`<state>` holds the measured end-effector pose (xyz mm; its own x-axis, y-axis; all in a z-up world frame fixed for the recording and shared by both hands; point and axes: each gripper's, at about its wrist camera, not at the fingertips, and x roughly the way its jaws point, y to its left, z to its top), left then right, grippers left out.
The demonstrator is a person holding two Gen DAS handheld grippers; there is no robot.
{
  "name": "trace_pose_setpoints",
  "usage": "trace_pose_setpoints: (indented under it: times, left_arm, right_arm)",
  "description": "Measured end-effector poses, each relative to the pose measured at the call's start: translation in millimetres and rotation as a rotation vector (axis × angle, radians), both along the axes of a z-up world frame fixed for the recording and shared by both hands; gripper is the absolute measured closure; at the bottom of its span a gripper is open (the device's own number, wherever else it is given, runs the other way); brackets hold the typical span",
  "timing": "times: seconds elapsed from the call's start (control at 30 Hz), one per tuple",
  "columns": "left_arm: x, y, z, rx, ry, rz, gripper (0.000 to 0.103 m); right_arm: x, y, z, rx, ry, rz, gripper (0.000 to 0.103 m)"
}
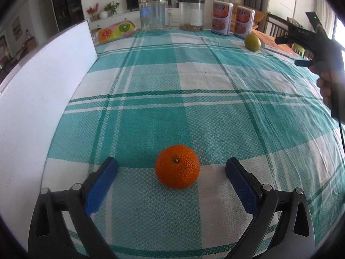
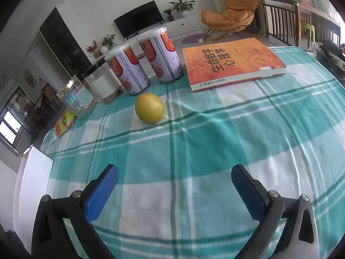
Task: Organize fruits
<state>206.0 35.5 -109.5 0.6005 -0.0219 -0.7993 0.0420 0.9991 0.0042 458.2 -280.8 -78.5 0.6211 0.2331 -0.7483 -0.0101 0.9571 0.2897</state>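
Left tongs (image 1: 171, 169) gaping wide, pads bracketing orange (image 1: 177, 166) without touching; orange sits on checked cloth (image 1: 151, 82), stem up; white board (image 1: 43, 82) off to tongs' left; right tongs (image 2: 174, 178) also spread wide, holding nothing, hovering over cloth; yellow-green fruit (image 2: 149, 108) well ahead, slightly left of centre; two cans (image 2: 146, 62) beyond it; orange book (image 2: 230, 62) ahead right.

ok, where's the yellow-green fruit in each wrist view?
Left wrist: yellow-green fruit far upper right, just left of the orange book.
Right wrist: same fruit centre-left, ahead of the open fingers.
Shared landmark: the two cans behind the fruit.
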Motion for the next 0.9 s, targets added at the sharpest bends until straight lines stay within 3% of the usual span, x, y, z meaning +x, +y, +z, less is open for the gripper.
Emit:
trace_pose_setpoints:
  times: [0.1,0.2,0.23,0.27,0.37,0.6,0.77,0.9]
  left_arm:
    - [0,0,0,0.000,0.000,0.000,0.002]
    - [0,0,0,-0.001,0.000,0.000,0.002]
    - [0,0,0,0.000,0.000,0.000,0.002]
    - [0,0,0,0.000,0.000,0.000,0.002]
    - [0,0,0,-0.001,0.000,0.000,0.002]
    - [0,0,-1,0.000,0.000,0.000,0.002]
    - [0,0,0,-0.001,0.001,0.000,0.002]
    - [0,0,0,-0.001,0.001,0.000,0.002]
  right_arm:
    - [50,41,-8,-0.151,-0.018,0.051,0.000]
    - [82,68,-21,-0.234,0.000,0.049,0.005]
    - [88,72,-27,-0.245,0.024,0.049,0.019]
    - [93,75,-33,-0.249,0.065,0.050,0.046]
    - [85,77,-33,-0.266,0.065,0.024,0.055]
    - [-1,52,-11,-0.014,0.046,0.069,0.055]
    - [-101,45,-5,0.253,0.115,0.187,0.055]
    - [-175,50,-21,0.456,0.219,0.285,0.055]
